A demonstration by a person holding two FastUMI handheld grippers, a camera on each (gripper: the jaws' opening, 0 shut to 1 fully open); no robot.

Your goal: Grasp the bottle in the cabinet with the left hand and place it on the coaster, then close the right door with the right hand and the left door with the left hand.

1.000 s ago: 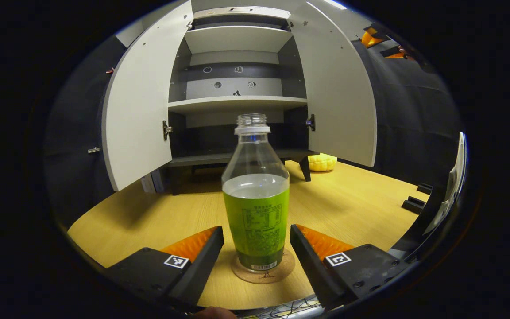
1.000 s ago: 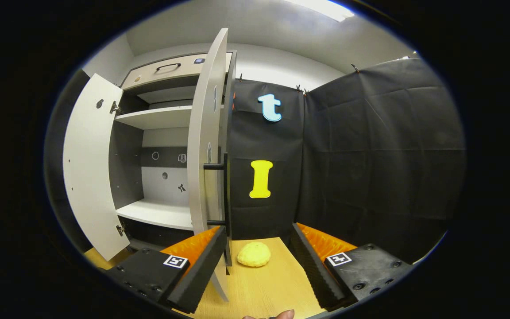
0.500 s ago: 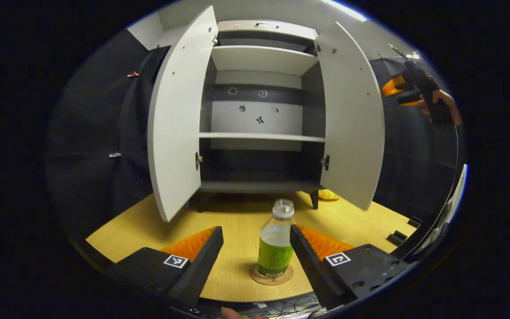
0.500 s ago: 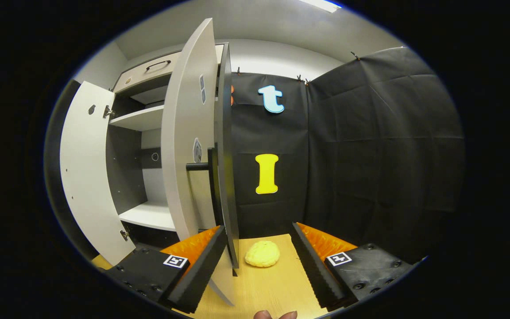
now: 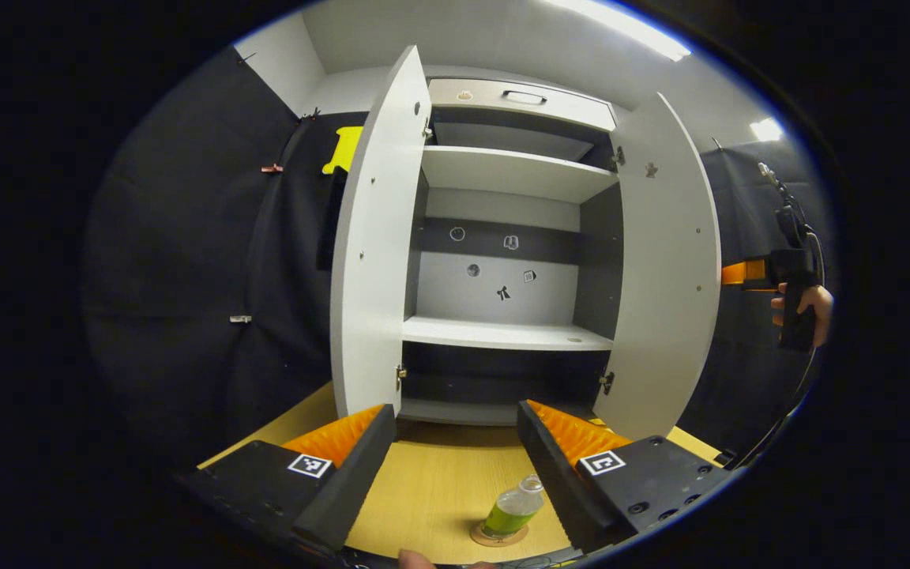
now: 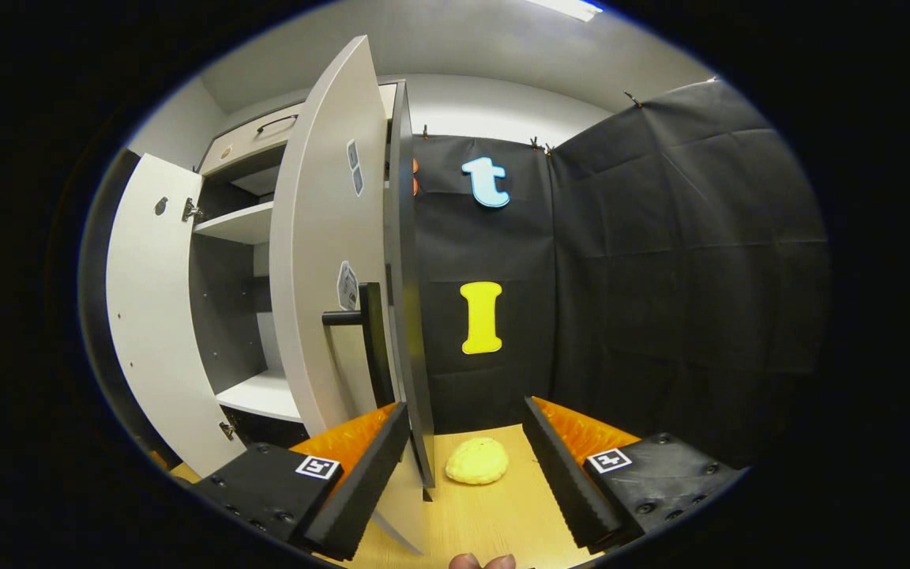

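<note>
While the bottle [image 5: 512, 512] stands on its coaster [image 5: 498, 536] between the left gripper [image 5: 455, 458] fingers, spread and empty, the right gripper [image 6: 463, 462], likewise spread, has the right door [image 6: 329, 300] edge by its left finger. Rigid, light panel; push near the handle [image 6: 360, 332].

light: bright ceiling strips [image 5: 621, 20] | corners dim | focus sharp | edges: strong fisheye bending
</note>
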